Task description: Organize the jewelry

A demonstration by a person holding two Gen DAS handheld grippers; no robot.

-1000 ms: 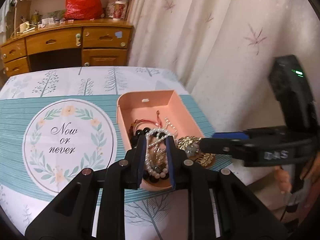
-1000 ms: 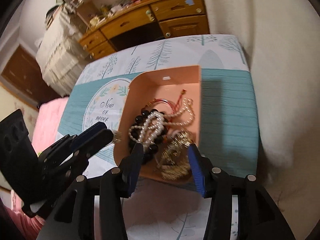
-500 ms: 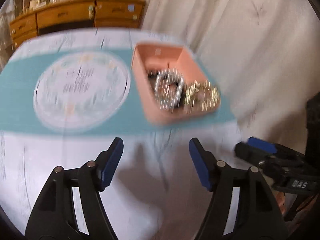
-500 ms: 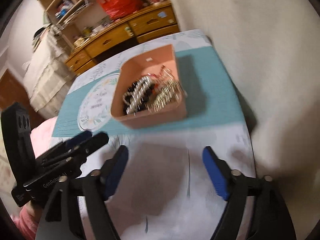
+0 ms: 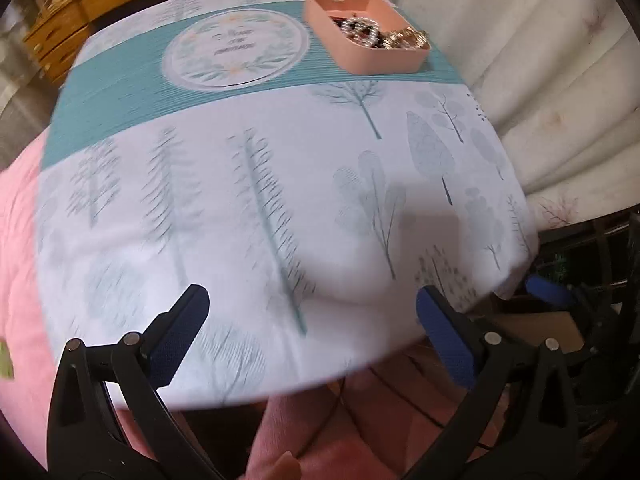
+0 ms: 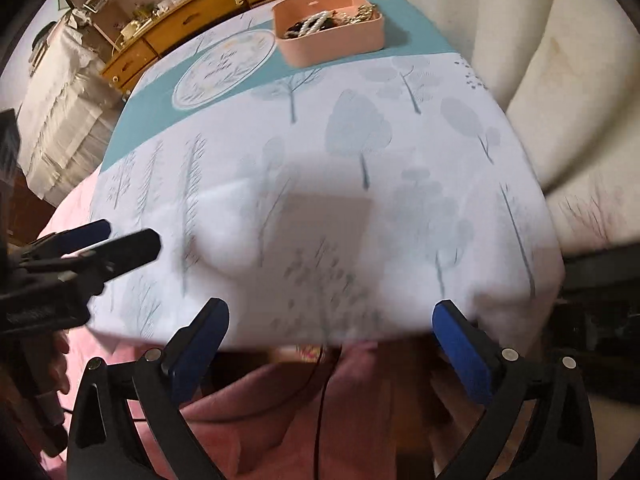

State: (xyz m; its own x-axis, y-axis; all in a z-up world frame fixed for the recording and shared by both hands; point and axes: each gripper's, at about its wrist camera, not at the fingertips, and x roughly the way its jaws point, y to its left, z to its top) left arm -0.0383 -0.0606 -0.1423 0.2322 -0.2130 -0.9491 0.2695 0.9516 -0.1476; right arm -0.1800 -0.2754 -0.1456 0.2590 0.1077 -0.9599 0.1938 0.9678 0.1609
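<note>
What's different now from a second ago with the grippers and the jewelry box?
Both grippers pulled back from the pink box to the near table edge. The left gripper, then closed around the pearls, let go and opened wide; the right gripper opened wider. The jewelry stayed in the box.

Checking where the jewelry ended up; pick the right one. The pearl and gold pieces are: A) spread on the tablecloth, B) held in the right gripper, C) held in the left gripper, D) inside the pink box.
D: the jewelry lies heaped inside the pink box at the table's far side, while the left gripper and right gripper are both wide open and empty.
</note>
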